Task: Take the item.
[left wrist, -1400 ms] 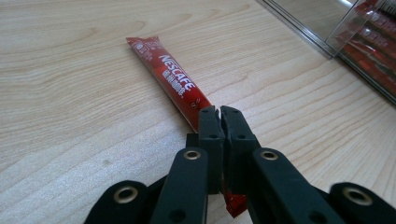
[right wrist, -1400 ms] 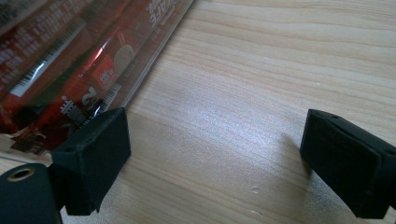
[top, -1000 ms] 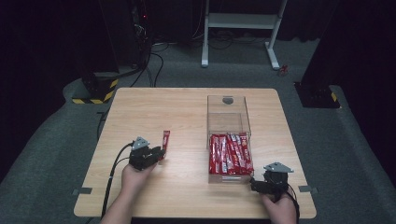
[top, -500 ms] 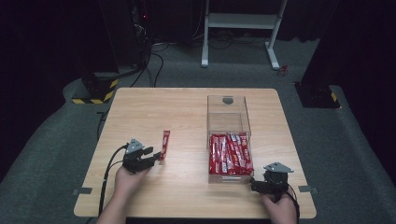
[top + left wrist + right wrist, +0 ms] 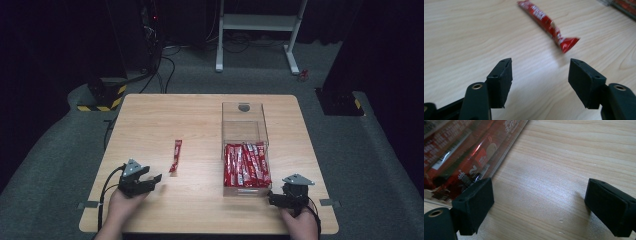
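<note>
Resting near the table's (image 5: 200, 115) front edge, left gripper (image 5: 150, 181) has jaws spread, nothing between them. Left gripper view resolves print on the lone red packet (image 5: 547, 23) lying just beyond the jaws. Right gripper (image 5: 274, 199), jaws also apart and empty, sits beside the clear box (image 5: 244, 125); its view shows the packed red packets (image 5: 461, 152) through the wall.

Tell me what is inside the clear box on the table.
The clear box holds red snack sticks lying side by side in its near half; the far half looks empty. Whether more sticks lie under the top layer cannot be seen.
</note>
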A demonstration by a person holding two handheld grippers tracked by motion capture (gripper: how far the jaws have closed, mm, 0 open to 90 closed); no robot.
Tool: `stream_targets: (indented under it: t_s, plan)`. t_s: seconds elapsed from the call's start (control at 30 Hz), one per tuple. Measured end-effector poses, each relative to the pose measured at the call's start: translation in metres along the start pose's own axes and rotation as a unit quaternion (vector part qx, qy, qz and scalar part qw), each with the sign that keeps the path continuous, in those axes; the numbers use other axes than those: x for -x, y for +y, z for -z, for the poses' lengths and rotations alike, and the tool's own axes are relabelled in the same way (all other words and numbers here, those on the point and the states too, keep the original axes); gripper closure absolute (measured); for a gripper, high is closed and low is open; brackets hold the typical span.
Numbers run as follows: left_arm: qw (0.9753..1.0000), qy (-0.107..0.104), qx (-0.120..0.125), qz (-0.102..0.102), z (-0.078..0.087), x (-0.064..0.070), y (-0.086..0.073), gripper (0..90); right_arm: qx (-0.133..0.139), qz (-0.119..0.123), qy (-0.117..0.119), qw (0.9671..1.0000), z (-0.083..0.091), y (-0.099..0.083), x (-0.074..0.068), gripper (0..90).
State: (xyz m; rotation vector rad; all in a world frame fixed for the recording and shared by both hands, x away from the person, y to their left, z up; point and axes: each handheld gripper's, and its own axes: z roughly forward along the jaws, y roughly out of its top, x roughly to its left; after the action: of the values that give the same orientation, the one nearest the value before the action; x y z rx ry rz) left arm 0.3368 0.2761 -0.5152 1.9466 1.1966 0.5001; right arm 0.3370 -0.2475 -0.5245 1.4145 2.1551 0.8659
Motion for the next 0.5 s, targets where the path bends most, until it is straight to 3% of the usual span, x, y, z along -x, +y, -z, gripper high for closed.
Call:
stream_targets:
  t_s: [0.17, 0.5]
  plan:
    - [0.9998, 0.013, -0.016, -0.001, 0.011, -0.006, -0.015, 33.9, 0.000, 0.000, 0.000, 1.0000, 0.000, 0.000, 0.000, 8.4]
    - [0.9977, 0.050, -0.036, -0.027, 0.035, -0.008, -0.042, 26.2, 0.000, 0.000, 0.000, 1.0000, 0.000, 0.000, 0.000, 8.4]
